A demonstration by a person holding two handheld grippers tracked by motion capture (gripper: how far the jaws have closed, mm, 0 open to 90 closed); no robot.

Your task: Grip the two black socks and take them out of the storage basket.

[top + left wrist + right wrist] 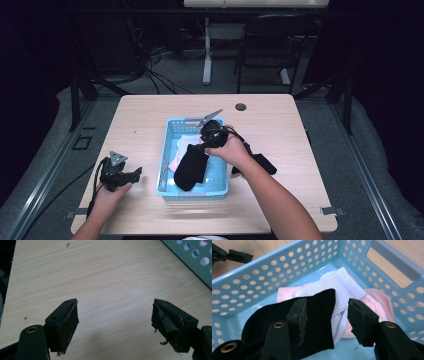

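Observation:
A light blue perforated basket (169, 150) stands in the middle of the table. Inside it a black sock (191, 167) lies over a white sock (342, 287) and a pink sock (379, 302). My right gripper (202, 145) hovers inside the basket (262, 277), open (327, 302). The black sock's (319, 315) cuff lies under and between its jaws, which stand apart from it. A second black sock (263, 163) lies on the table right of the basket. My left gripper (135, 173) rests left of the basket, open (115, 301) over bare wood.
The wooden table (150, 115) has a round cable hole (240, 106) at its back edge. A basket corner (192, 257) shows at the top right of the left gripper view. A dark chair (275, 45) and a desk leg (207, 55) stand beyond the table.

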